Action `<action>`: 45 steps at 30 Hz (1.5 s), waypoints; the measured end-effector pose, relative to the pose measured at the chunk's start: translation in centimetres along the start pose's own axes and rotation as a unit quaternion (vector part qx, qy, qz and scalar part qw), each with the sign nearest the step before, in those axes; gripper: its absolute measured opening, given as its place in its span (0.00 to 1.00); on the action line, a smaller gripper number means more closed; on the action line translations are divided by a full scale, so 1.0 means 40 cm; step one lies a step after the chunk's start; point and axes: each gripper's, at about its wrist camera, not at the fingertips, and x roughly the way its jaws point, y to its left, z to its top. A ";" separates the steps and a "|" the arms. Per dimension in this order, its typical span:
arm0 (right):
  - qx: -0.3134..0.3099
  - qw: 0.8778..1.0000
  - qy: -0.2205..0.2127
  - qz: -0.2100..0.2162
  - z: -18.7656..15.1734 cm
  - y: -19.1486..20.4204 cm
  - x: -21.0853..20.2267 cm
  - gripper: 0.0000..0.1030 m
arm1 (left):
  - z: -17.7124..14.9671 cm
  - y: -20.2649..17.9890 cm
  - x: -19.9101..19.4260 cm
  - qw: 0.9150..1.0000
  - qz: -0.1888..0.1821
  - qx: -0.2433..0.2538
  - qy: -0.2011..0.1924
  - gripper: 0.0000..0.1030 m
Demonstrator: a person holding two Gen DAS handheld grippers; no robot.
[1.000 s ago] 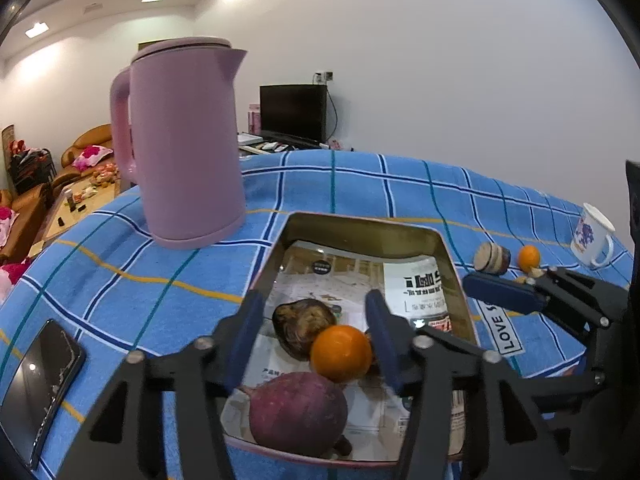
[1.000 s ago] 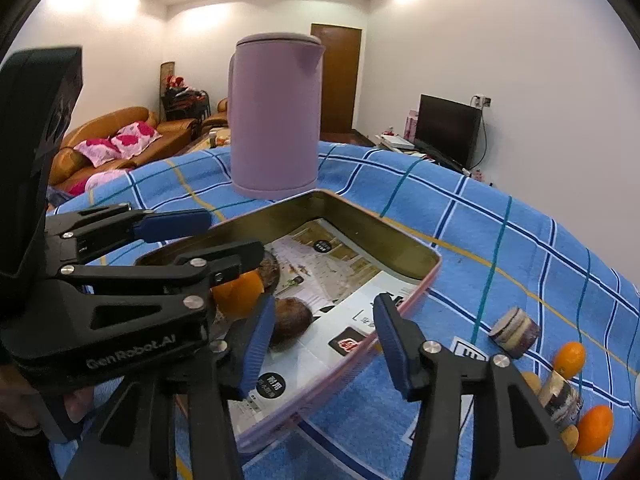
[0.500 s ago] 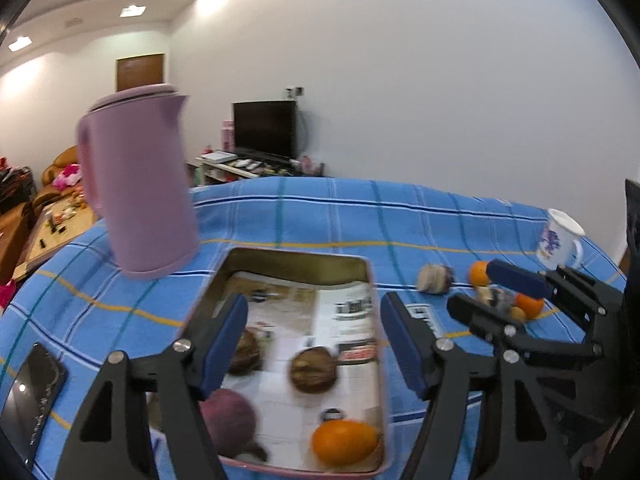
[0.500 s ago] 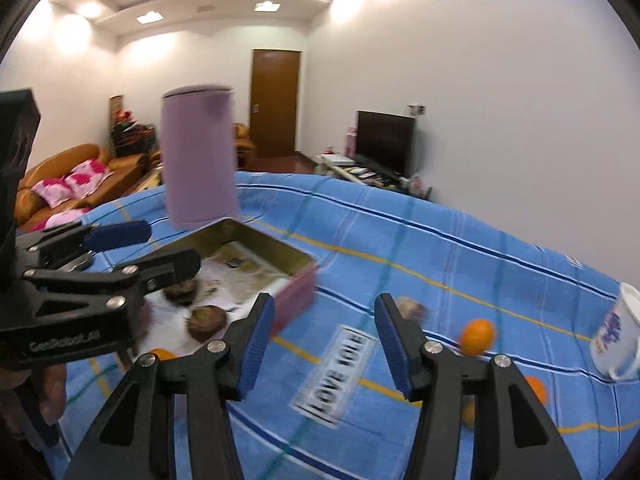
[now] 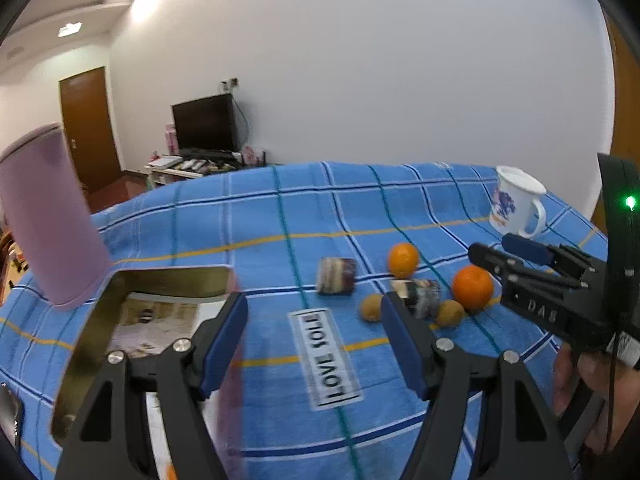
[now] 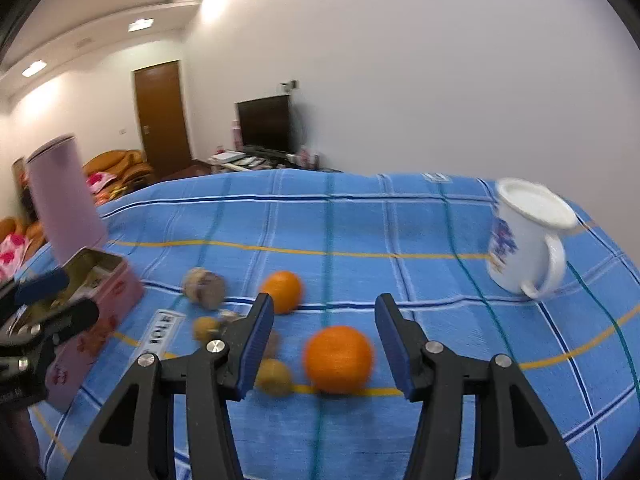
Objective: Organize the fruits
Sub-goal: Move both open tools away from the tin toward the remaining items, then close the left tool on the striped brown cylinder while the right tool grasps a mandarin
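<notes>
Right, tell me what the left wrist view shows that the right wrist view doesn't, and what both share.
Only the left wrist view shows the tin's paper-lined inside from above, the phone edge, and the full LOVE SOLE label. Only the right wrist view shows the tin's pink outer wall and the sofa. Both show the two oranges, the white mug, the pink kettle, the TV, and both grippers with jaws open.

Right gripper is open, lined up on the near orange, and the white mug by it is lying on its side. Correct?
Not quite: the white mug stands upright, as the right wrist view shows. The right gripper is open and lined up on the near orange.
</notes>
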 end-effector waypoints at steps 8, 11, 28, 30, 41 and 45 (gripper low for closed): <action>0.030 0.999 0.036 0.022 -0.009 -0.033 0.036 0.54 | 0.000 -0.056 0.063 0.999 -0.012 0.016 0.027 0.69; 0.021 0.998 0.051 0.020 -0.014 -0.023 0.050 0.54 | 0.000 -0.063 0.080 0.999 -0.014 0.016 0.033 0.69; 0.039 0.993 0.111 0.010 -0.027 -0.039 0.109 0.48 | 0.000 -0.105 0.124 0.998 -0.040 0.024 0.049 0.69; 0.060 0.993 0.103 0.006 -0.027 -0.062 0.100 0.48 | 0.005 -0.120 0.134 0.996 -0.059 0.024 0.056 0.69; 0.093 0.992 0.082 -0.005 -0.030 -0.108 0.071 0.48 | 0.026 -0.189 0.210 0.992 -0.081 0.050 0.086 0.45; 0.084 0.993 0.081 -0.003 -0.028 -0.102 0.070 0.48 | 0.024 -0.183 0.220 0.992 -0.082 0.044 0.087 0.40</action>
